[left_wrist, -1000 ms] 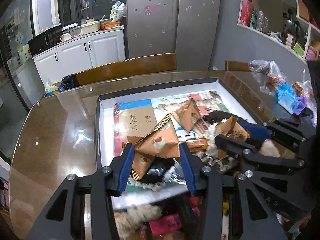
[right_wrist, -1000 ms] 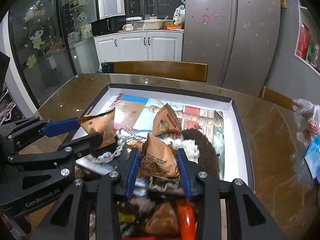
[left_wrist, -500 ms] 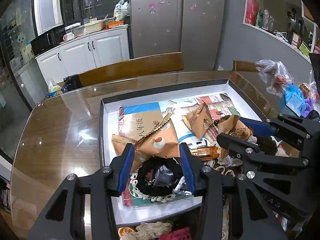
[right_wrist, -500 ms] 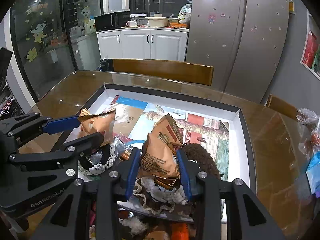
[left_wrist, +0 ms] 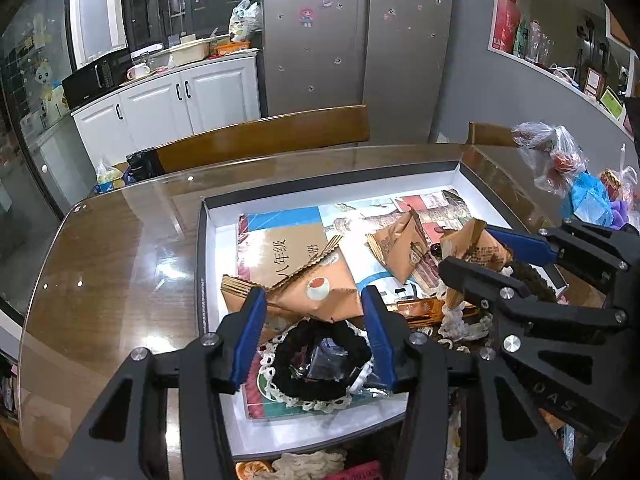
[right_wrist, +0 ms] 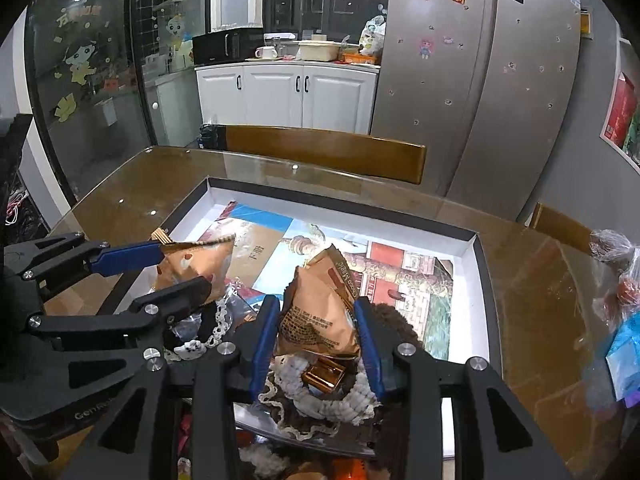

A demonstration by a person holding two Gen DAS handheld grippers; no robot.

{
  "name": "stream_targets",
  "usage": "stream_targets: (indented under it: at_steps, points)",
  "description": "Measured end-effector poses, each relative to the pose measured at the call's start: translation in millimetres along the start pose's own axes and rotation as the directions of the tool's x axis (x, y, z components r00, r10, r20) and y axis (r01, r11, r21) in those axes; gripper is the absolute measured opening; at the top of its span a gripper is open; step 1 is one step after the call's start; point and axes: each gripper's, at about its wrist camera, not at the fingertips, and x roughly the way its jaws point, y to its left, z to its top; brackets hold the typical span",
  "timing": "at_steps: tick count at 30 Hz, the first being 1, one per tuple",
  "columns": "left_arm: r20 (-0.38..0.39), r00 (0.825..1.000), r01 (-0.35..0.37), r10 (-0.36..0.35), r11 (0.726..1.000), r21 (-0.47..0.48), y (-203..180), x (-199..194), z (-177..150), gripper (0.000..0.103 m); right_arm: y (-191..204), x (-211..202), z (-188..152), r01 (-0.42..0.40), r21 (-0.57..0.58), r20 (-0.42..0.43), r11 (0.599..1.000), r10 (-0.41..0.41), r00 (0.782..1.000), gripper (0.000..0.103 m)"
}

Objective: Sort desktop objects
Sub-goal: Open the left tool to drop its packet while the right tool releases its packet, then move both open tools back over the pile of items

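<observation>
Left gripper point(left_wrist: 312, 312): jaws clamped on a tan snack packet point(left_wrist: 320, 290), held above a black lace-edged hair band point(left_wrist: 316, 364) that lies at the near end of the tray. Right gripper point(right_wrist: 316, 316): jaws clamped on a second tan snack packet point(right_wrist: 320, 312), upright between the blue pads, above a pile of cream lace and a small copper-coloured wrapper point(right_wrist: 322, 374). Each gripper shows in the other's camera, side by side and close together, both over the near part of the tray. A brown fuzzy hair band point(right_wrist: 400, 320) lies just right of the right gripper. A third tan packet point(left_wrist: 400, 246) lies loose further in, on the picture sheets point(right_wrist: 400, 276) that line the tray floor; one brown sheet has Chinese print. The tray point(left_wrist: 340, 194) is shallow, white inside with a dark rim, and sits on a glossy brown tabletop point(left_wrist: 120, 248). Plastic bags point(left_wrist: 560, 160) sit at the right edge of the tabletop. Beyond: wooden chair back point(right_wrist: 324, 148), white cabinets point(right_wrist: 288, 92), grey fridge point(right_wrist: 460, 80).
</observation>
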Motion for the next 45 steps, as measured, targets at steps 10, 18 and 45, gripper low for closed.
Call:
stream_targets:
  at_steps: [10, 18, 45]
  points:
    - [0.006, 0.994, -0.112, 0.112, 0.992, -0.058, 21.9, -8.8, 3.7, 0.1, -3.1, -12.7, 6.3, 0.113, -0.016, 0.042, 0.993, -0.112, 0.993, 0.085]
    - [0.035, 0.992, -0.117, 0.118, 0.993, -0.028, 21.4, -21.8, 7.8, 0.102, -24.1, -23.1, 11.9, 0.117, 0.053, 0.046, 0.992, -0.119, 0.992, 0.085]
    - [0.125, 0.99, -0.051, 0.059, 0.997, -0.059, 15.7, -120.0, -31.5, 0.102, 1.2, -99.9, -13.2, 0.037, 0.064, 0.095, 0.997, -0.043, 0.995, 0.085]
